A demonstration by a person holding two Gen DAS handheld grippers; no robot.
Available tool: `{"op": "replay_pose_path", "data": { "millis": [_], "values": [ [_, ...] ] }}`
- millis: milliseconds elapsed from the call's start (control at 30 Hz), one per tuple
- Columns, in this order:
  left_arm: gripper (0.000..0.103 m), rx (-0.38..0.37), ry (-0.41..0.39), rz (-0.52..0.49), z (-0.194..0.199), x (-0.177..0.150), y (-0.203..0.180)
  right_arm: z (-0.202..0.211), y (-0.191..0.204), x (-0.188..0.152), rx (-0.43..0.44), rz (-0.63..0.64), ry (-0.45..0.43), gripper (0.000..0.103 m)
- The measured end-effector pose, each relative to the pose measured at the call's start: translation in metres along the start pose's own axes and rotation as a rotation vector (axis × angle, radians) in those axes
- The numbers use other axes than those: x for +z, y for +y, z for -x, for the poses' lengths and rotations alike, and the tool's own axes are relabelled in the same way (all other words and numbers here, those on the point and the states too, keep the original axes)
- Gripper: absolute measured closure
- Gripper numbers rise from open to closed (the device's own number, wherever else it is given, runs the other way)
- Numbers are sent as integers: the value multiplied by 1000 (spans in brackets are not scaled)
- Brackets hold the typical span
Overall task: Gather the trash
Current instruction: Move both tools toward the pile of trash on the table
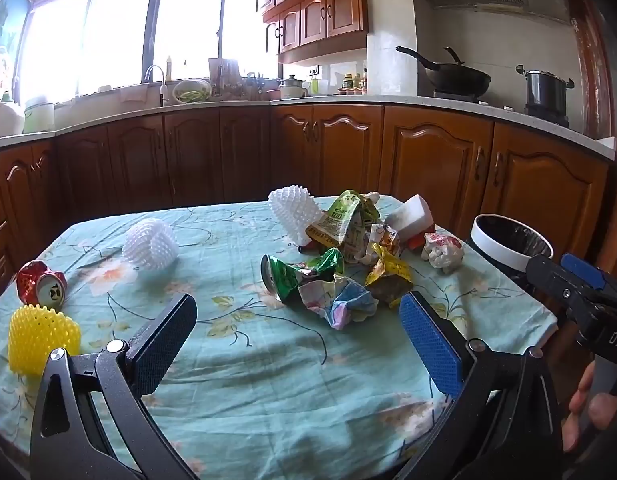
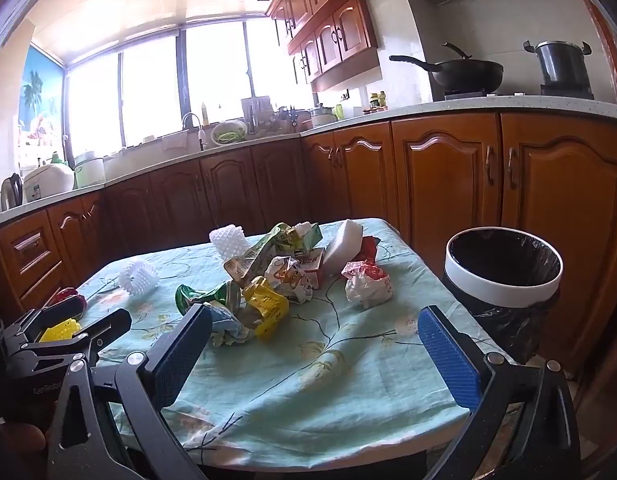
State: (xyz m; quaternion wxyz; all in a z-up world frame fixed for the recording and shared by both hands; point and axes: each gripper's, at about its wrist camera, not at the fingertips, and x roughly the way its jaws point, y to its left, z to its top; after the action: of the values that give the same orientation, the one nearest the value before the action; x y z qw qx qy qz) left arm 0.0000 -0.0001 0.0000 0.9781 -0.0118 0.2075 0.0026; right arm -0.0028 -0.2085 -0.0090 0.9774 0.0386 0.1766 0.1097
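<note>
Yellow foam net (image 1: 42,338) and red can (image 1: 41,283) are seen at the table's left edge, with a white net (image 1: 150,244) just beyond; a slip or a nudge there could send the can rolling off the cloth (image 1: 268,360). At centre, a heap of trash (image 1: 340,256) is piled: green can (image 1: 296,272), crumpled wrappers, a carton and a second white net, loosely stacked, so one piece pulled out may drag its neighbours. At right, a paper ball (image 2: 366,284) lies near the table edge, beside the lined bin (image 2: 504,268) standing off the table; a drop short of the rim is judged the chief risk. Both the left gripper (image 1: 298,320) and the right gripper (image 2: 314,330) are held spread wide, with nothing between the fingers. The red can is shown clearly only by the left view; the bin's full mouth is shown only by the right view.
</note>
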Motion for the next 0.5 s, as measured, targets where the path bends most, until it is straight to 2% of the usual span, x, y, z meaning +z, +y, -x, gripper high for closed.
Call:
{"op": "replay_pose_path", "data": {
  "millis": [500],
  "values": [
    [0,-4,1,-6,-4,-3,-2,-2,-2,-1,13,-8,1,0]
  ]
}}
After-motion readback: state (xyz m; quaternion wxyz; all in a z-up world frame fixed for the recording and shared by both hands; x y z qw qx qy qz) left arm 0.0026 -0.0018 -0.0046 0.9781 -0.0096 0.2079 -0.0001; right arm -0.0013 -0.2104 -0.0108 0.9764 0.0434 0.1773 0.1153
